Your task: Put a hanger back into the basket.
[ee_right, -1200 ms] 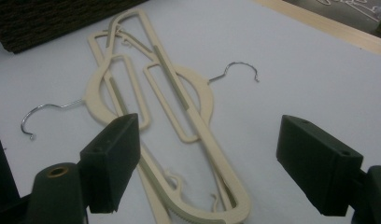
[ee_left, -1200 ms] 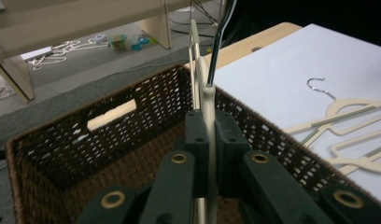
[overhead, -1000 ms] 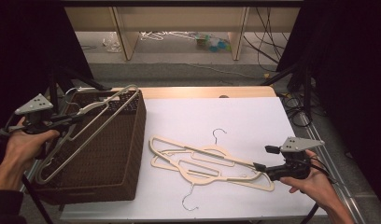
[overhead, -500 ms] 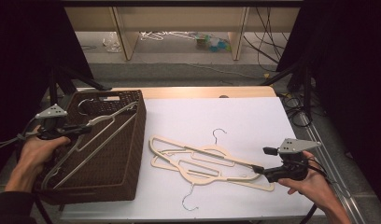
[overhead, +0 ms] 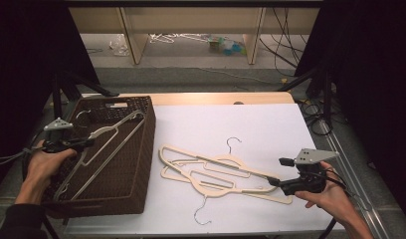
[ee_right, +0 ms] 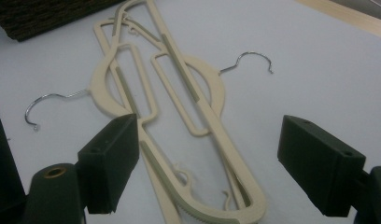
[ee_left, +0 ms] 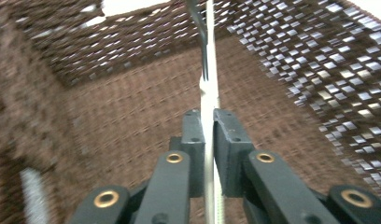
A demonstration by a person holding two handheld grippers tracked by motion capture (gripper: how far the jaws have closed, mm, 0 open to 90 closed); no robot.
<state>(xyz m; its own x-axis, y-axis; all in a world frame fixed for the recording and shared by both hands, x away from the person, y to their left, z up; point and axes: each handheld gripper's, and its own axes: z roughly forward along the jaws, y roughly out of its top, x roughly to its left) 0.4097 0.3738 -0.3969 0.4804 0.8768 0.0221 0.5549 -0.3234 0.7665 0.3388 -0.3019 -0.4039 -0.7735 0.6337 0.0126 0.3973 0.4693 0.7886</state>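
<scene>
Two cream hangers flat on white sheet, overlapped, hooks pointing opposite ways: one far, one near. One grey hanger at left, resting slanted across open top of brown wicker basket.

Left gripper: clamped on grey hanger, jaws pinched tight on thin edge of bar in left gripper view, basket weave behind. Looks mid-drop into basket.

Right gripper: wide apart, straddling right end of cream hangers, nothing held. In high view, tip just at that end.

Handling, judged: light, stiff plastic, thin flat profile. Smooth surface, likely slippery on plain stretches; darker ribbed strips probably grippier. Lying flush on sheet, so hard to get a jaw under. Overlap means lifting one may drag other.

Best hold, probably: end of shoulder bar where already lined up, pinch across thin edge, on ribbed strip if reachable. Avoid wire hook, thin and prone to swivel. Long lever, so expect droop and swing from an end grip.
</scene>
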